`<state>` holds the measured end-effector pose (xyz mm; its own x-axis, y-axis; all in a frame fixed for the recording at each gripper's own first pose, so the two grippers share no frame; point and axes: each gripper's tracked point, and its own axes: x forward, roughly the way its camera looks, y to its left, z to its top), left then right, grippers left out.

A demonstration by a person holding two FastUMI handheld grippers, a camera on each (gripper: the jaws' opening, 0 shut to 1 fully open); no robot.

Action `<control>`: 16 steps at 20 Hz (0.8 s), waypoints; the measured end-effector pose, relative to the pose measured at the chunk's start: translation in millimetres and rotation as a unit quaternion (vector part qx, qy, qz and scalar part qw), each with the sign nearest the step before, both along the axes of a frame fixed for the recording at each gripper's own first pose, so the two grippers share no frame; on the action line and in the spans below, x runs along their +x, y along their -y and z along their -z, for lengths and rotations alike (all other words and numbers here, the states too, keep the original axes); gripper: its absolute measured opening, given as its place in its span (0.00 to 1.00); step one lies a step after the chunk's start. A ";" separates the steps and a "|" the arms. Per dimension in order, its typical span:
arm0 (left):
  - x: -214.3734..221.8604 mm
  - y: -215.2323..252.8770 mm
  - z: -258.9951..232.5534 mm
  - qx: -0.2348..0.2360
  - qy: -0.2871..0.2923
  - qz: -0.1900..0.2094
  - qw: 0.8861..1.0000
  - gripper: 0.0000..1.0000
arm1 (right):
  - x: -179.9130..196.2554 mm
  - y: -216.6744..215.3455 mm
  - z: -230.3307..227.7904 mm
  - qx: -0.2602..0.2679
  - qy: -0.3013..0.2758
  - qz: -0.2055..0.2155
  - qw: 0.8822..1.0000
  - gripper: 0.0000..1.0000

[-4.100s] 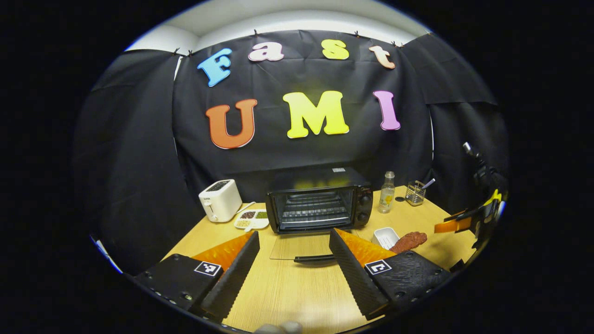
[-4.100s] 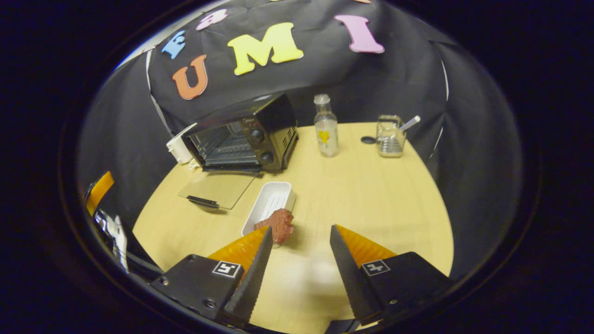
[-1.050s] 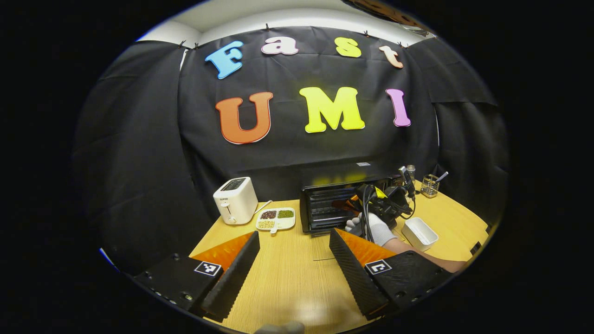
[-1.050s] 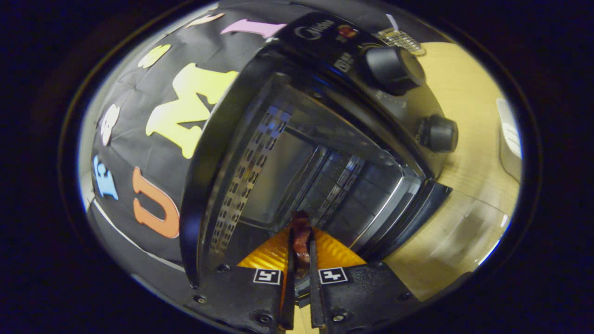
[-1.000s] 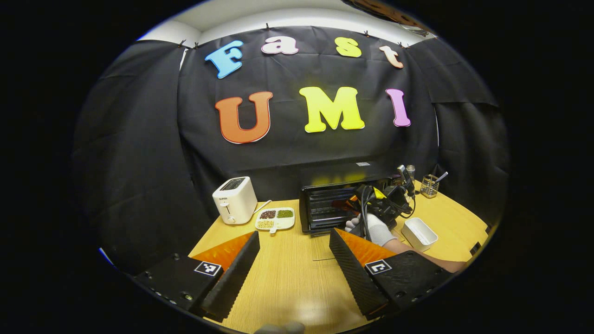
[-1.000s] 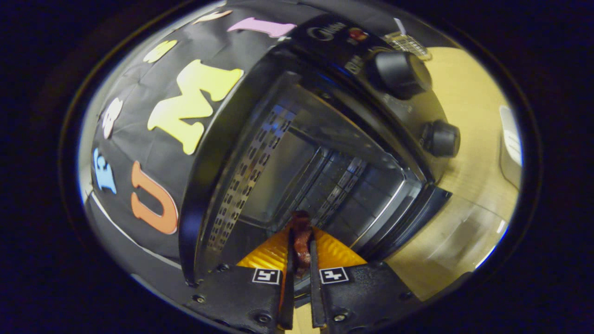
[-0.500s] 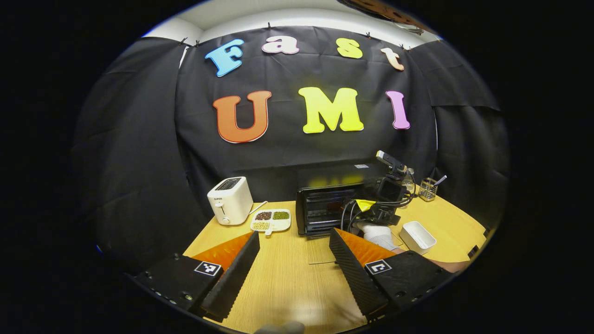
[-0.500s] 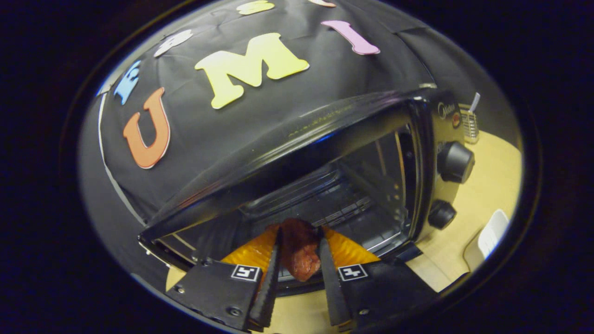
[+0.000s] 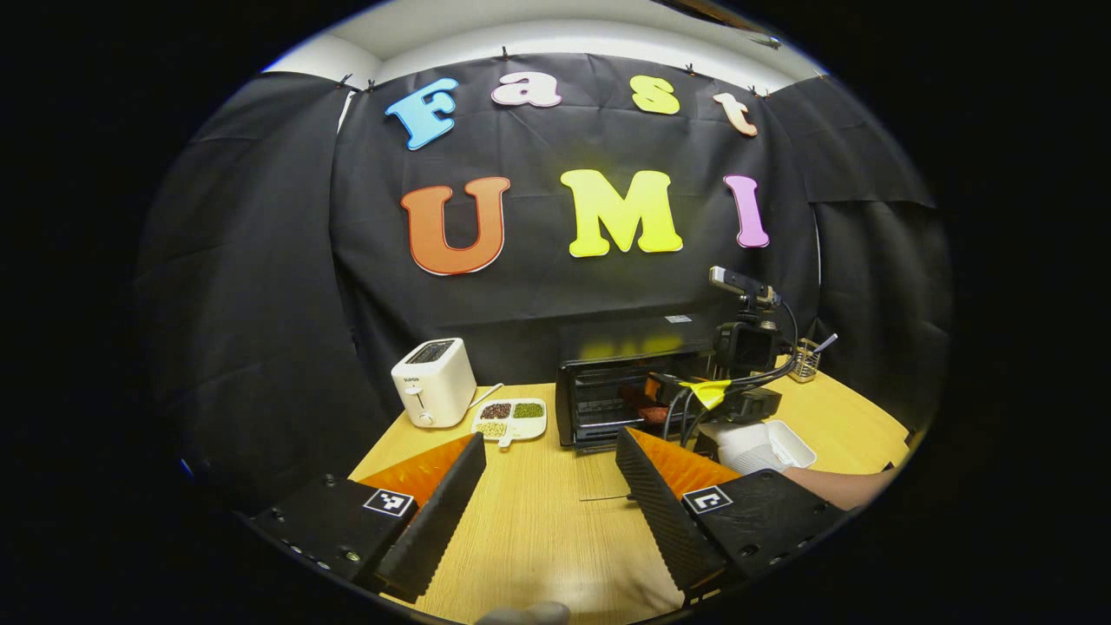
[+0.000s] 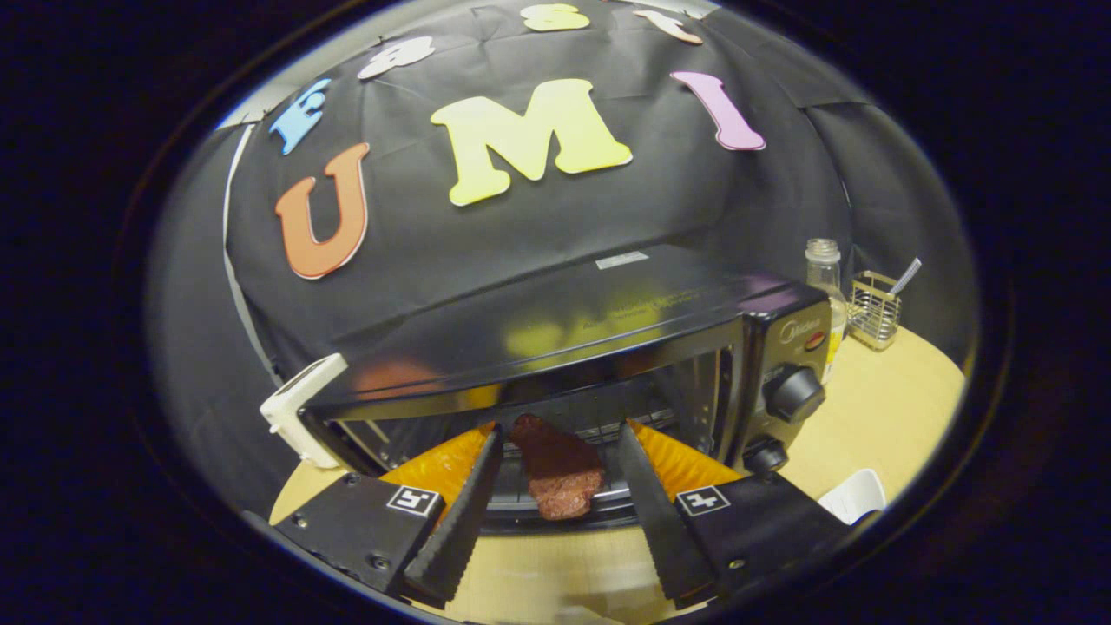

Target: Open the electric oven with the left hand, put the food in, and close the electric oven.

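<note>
Brown meat (image 10: 555,473) lies on the wire rack inside the oven (image 10: 608,347), close to the front edge. The right gripper (image 10: 555,512) has its two fingers spread wide, one on each side of the meat, and they do not touch it. So the food looks set down, and the step in hand seems to be pulling the right gripper out.

To do that well, I think the gripper should go straight back and stay level, with the fingers kept apart, so it does not drag the meat off the rack or bump the top of the opening. The meat sits near the front, so a small push deeper may help the door shut without hitting it.

The left gripper (image 9: 547,512) hangs over the wooden table (image 9: 538,538), well away from the oven (image 9: 608,395), and its fingers are spread wide with nothing between them. It will need to reach the door once the gloved hand (image 9: 751,447) and the right gripper are clear.

Some writing sits on the oven front above the knobs (image 10: 794,395), but it is too small to tell. A white toaster (image 9: 432,382) has a small mark that is also too small.
</note>
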<state>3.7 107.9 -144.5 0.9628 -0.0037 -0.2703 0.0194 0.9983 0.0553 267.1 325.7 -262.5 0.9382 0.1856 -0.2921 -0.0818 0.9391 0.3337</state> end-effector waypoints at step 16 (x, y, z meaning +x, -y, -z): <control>-16.3 83.3 6.1 -0.011 -0.003 0.001 1.000 0.97 | -226.8 225.9 -141.4 -0.140 0.069 -0.049 0.987 0.98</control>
<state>-12.7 24.6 -150.6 0.9611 -0.0117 -0.2761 0.0218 0.9992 0.0337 40.4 99.8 -121.1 0.9544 0.2067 -0.2155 -0.2024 0.9784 0.0422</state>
